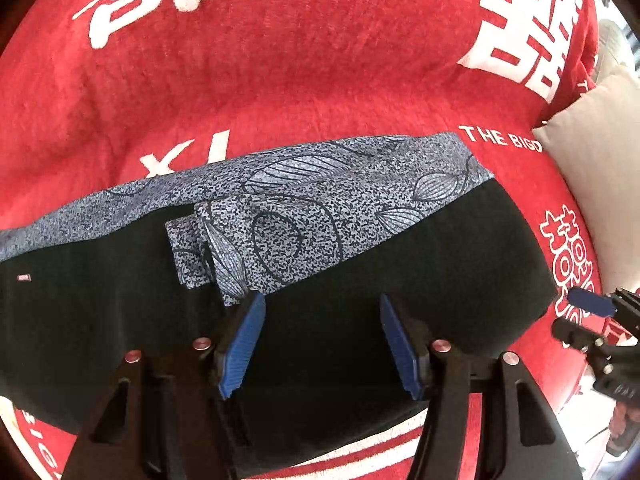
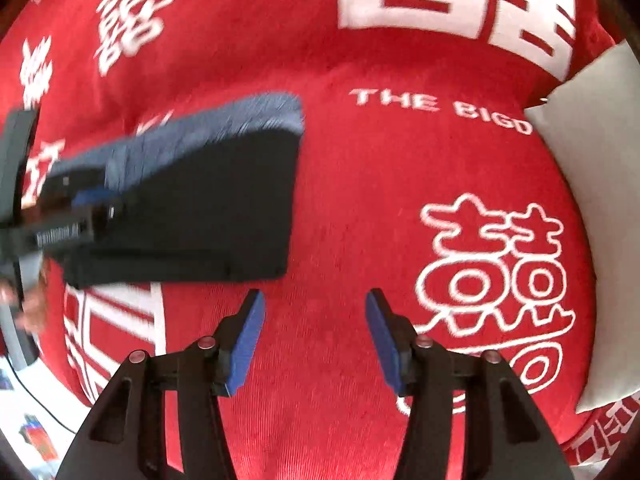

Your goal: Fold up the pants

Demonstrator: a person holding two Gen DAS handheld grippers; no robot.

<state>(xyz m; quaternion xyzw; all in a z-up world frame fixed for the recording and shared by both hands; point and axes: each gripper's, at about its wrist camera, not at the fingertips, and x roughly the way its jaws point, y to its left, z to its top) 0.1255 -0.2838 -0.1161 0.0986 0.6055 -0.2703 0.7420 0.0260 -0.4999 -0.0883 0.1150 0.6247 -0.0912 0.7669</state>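
The pants (image 1: 460, 260) lie folded on the red blanket: black cloth with a grey-blue leaf-patterned band (image 1: 320, 184) along the far edge and a patterned flap folded onto the black. My left gripper (image 1: 322, 300) points down over the black cloth, jaws apart, its blue pads (image 1: 244, 344) pressing on nothing. In the right wrist view the pants (image 2: 208, 200) are a blurred dark block at the left, with the left gripper's body (image 2: 60, 232) over them. My right gripper (image 2: 314, 296) stands open above bare blanket, to the right of the pants, nothing between its fingers.
A red plush blanket (image 1: 280, 80) with large white characters covers the whole surface. A white pillow (image 2: 592, 200) lies along the right edge. One blue pad of the right gripper (image 1: 592, 304) shows at the right border of the left wrist view.
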